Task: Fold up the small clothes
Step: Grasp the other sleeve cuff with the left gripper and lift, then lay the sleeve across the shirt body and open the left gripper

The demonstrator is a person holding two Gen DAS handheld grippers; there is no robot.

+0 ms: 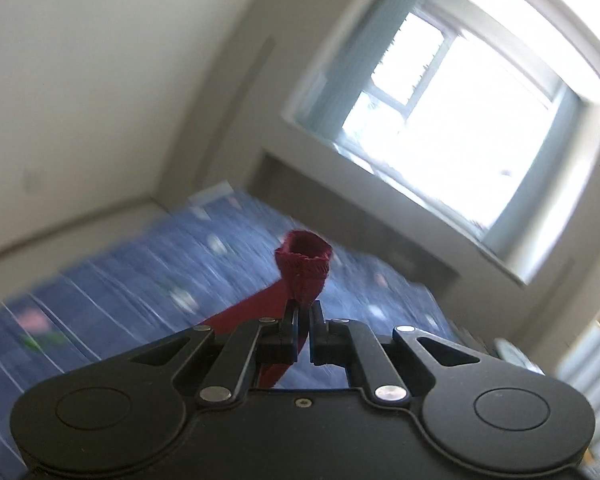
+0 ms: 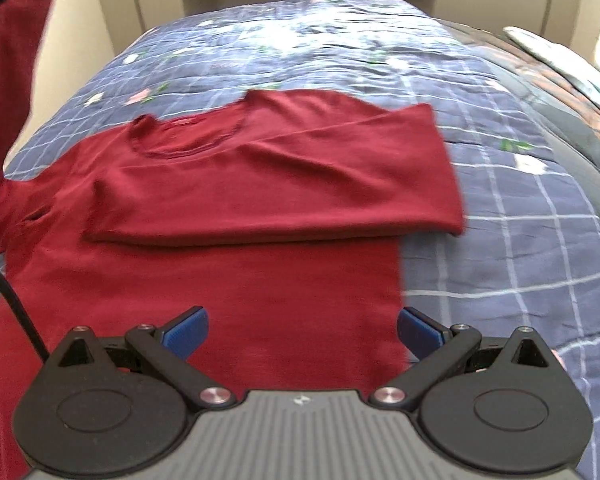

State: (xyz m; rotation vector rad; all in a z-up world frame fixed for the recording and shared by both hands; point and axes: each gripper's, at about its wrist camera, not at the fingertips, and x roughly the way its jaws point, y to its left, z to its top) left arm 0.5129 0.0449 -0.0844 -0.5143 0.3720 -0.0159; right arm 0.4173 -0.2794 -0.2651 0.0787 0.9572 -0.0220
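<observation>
The red shirt lay face up on the blue checked bedspread, one sleeve already folded across the chest. The left gripper was clamped on the other sleeve's cuff and held it high off the bed — likely so it could swing across too. The right gripper hovered over the hem, jaws wide apart and empty — probably waiting its turn.

Motion blur smears the blue checked bedspread in the left wrist view. The red sweater runs off the right wrist view's left and bottom edges, its hem behind the right gripper.
</observation>
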